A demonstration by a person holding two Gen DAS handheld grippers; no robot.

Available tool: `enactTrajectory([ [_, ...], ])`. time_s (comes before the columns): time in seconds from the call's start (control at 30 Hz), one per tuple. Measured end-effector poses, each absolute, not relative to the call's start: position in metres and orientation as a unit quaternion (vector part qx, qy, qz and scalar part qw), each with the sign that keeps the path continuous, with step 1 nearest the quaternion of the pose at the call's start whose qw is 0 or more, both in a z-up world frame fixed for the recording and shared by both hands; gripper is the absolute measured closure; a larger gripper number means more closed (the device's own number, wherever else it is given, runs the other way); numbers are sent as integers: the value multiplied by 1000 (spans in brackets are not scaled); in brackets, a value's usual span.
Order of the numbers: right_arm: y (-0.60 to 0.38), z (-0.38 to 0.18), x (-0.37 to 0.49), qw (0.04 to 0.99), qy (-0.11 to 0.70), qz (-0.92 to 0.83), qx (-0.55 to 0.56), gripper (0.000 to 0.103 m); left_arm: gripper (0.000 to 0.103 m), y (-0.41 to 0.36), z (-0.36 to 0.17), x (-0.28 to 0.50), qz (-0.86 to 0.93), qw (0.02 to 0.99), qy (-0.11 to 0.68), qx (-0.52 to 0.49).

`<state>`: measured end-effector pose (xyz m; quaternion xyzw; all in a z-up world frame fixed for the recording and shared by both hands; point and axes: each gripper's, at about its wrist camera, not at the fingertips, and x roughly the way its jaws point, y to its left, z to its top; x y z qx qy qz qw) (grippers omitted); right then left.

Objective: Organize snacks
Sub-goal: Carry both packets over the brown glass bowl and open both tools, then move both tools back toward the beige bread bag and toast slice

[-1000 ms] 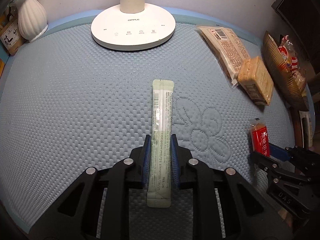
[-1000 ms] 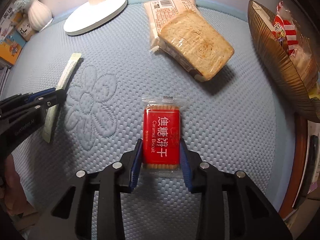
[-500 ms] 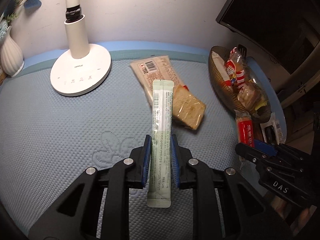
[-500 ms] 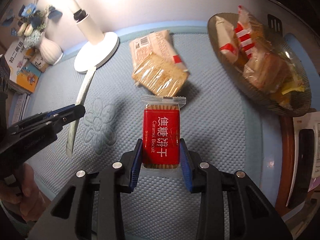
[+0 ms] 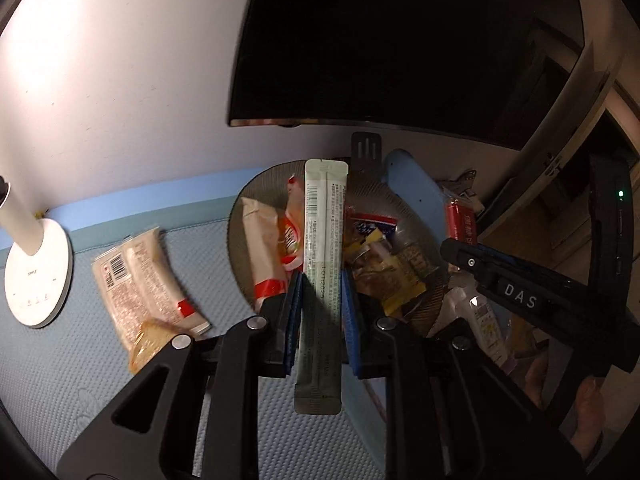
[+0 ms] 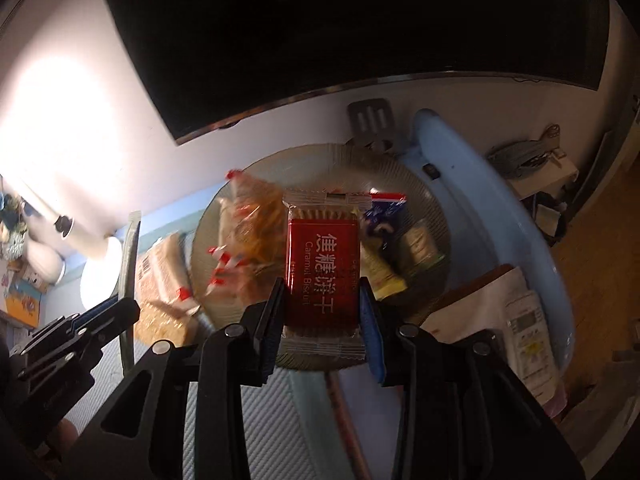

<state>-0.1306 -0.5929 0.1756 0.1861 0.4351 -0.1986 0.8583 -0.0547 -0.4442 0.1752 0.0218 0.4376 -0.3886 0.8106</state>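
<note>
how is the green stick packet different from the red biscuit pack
The green stick packet is long, narrow and pale; the red biscuit pack is short, wide and bright red. The left gripper holds the packet, the right gripper the biscuit pack. Both are lifted in front of the snack bowl.

pale green stick sachet [image 5: 324, 248] | red biscuit pack [image 6: 323, 268], white lettering | ribbed brown bowl [image 6: 436, 204]

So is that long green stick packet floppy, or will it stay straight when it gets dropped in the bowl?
The stick packet probably stays fairly stiff: it juts straight out past the left gripper without drooping. It looks thin and likely light. Being flat, it should not roll, and would probably just lie across the snacks in the bowl.
</note>
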Motion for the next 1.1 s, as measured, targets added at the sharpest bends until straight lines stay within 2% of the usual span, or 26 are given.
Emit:
enactTrajectory([
  [0.23,-645,183,-108,863,422,-213,178,68,83,-506,190,-40,-411,815,406,42],
  [0.3,-651,182,-103,865,419,-215,174,68,70,-517,186,-33,-408,815,408,46],
  [0.33,-653,180,-100,866,418,-217,169,64,59,-520,182,-29,-405,815,412,44],
  [0.4,-657,171,-91,860,433,-217,159,54,60,-523,173,-23,-398,811,427,47],
  [0.77,-650,141,-104,838,474,-198,185,55,59,-462,158,-20,-374,800,470,3],
  [1.1,-584,162,-103,856,466,-151,165,54,57,-368,159,-10,-313,820,479,-26],
])
